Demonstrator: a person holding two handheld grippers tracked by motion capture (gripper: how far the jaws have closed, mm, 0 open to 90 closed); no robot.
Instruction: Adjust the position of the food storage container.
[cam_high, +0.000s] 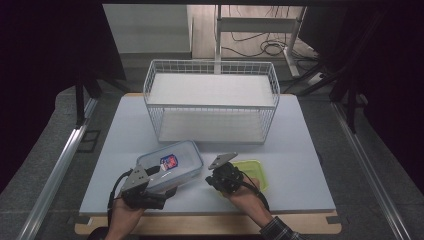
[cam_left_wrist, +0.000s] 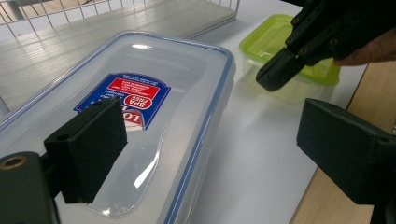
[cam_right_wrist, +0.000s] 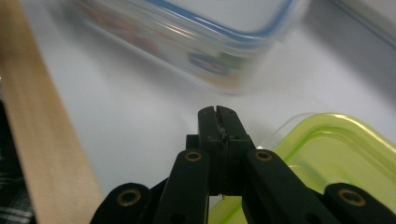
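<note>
a: where is the clear box with the blue-edged lid (cam_high: 170, 166)?

b: it sits on the white table (cam_high: 300, 150), near the front edge, on the left side. a red and blue sticker (cam_high: 169, 161) is on top of the lid. just behind the box stands a white wire basket (cam_high: 212, 102).

a: what is the left gripper (cam_high: 150, 181) doing?

b: a hand (cam_high: 122, 215) holds it at the near end of the clear box. its two black jaws are wide apart. in the left gripper view one black pad (cam_left_wrist: 86, 142) hangs over the lid, right by the sticker, and the other pad (cam_left_wrist: 345, 149) is out past the side of the box, over the table edge. whether the first pad touches the lid is hard to tell. nothing is squeezed between them.

a: and the right gripper (cam_high: 220, 176)?

b: its jaws are pressed tight together, with nothing between them. the right gripper view shows the two tips (cam_right_wrist: 217, 122) touching each other, pointing at the bare table between the two boxes.

a: two boxes?

b: yes. a small box with a green lid (cam_high: 252, 172) sits just to the right of the clear one. the right gripper is over its left edge, and the person's right hand (cam_high: 245, 197) is at its near side.

a: do the boxes touch?

b: no, a strip of white table shows between them. the clear box looks blurry in the right gripper view.
</note>
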